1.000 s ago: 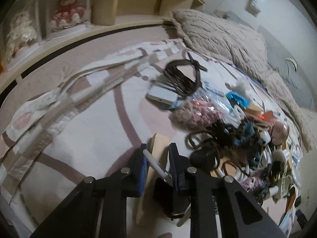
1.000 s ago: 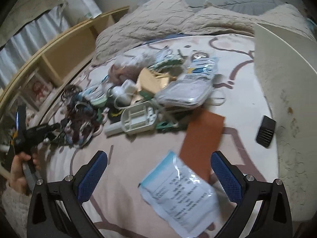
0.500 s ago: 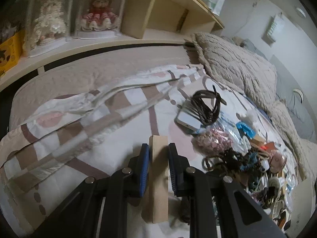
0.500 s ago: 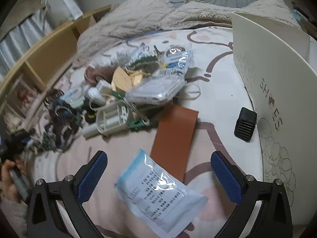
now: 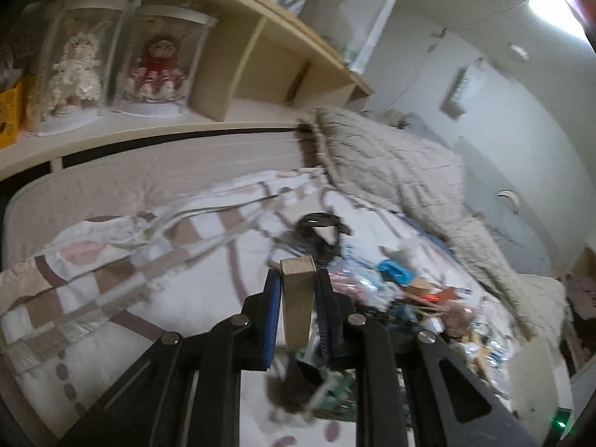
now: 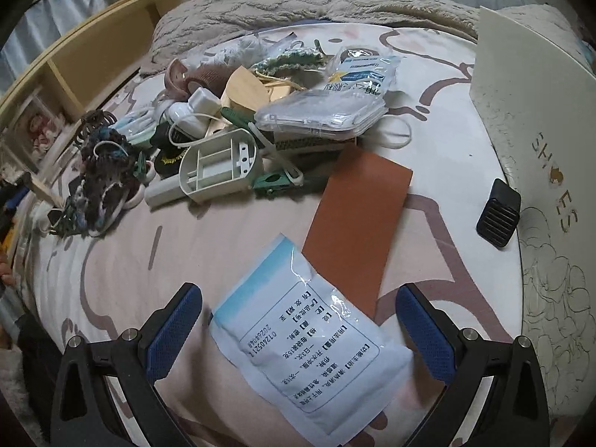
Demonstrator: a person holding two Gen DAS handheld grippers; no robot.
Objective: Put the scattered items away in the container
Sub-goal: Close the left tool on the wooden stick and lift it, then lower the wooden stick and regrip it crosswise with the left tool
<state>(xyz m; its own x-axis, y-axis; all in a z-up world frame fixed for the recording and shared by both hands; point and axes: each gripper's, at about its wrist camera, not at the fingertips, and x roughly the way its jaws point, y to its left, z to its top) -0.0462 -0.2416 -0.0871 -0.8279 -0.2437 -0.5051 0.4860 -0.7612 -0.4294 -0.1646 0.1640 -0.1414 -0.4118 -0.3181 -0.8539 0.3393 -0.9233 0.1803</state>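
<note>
**Desk:** What are your left tongs (image 5: 298,313) holding above the bed?

**Field:** You have them pinched on a wooden block (image 5: 297,300), its end poking past the tips, lifted clear of the clutter (image 5: 409,290) lying ahead and to the right, likely so nothing snags.

**Desk:** And the right tongs (image 6: 294,320)?

**Field:** Spread wide and empty, straddling a white packet (image 6: 309,350). The brown card (image 6: 357,231) lies just ahead; the shoebox (image 6: 540,119) stands off to their right, probably your drop point.
</note>
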